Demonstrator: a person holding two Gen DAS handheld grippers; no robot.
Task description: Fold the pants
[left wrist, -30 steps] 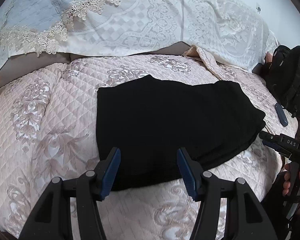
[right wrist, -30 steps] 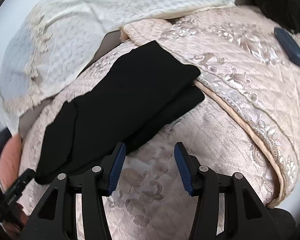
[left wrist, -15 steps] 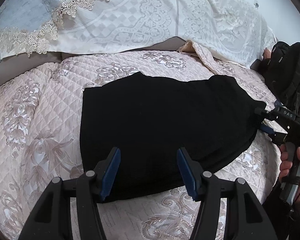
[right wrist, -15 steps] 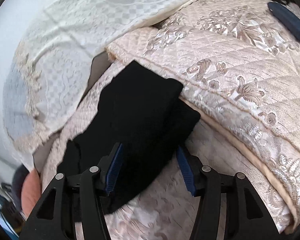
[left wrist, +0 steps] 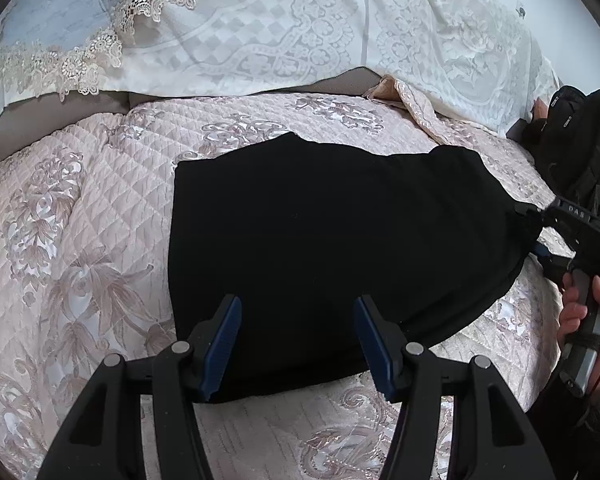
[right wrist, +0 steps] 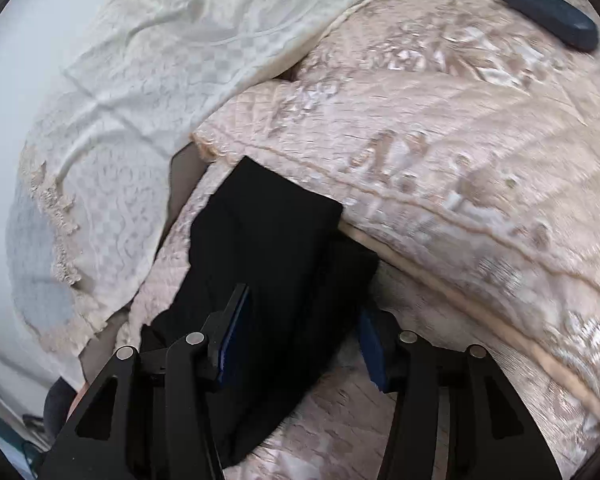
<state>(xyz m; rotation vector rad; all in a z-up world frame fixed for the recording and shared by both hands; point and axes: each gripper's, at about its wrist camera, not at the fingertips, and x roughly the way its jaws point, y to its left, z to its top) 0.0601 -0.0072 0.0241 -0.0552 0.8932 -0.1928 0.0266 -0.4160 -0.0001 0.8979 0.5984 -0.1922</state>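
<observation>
Black pants (left wrist: 332,240) lie folded in a wide slab on the pink quilted bedspread (left wrist: 80,240). My left gripper (left wrist: 298,344) hovers over their near edge, open, with the black cloth showing between its blue pads and nothing gripped. At the pants' right end sits my right gripper (left wrist: 534,230), one finger above the cloth edge and one below. In the right wrist view the pants (right wrist: 268,248) run between the right gripper's (right wrist: 300,344) fingers. Its jaws are closing, still wide apart, and the pads do not visibly press the cloth.
White lace pillow covers (left wrist: 300,32) lie along the far side of the bed. A black bag (left wrist: 580,152) sits at the right, and a dark blue case (right wrist: 546,10) lies on the raised fold of quilt (right wrist: 460,200). A person's hand (left wrist: 588,308) holds the right gripper's handle.
My right gripper has come in from the right and rolled, so the pants' end now lies between its fingers. The left gripper has hardly moved and stays open.
</observation>
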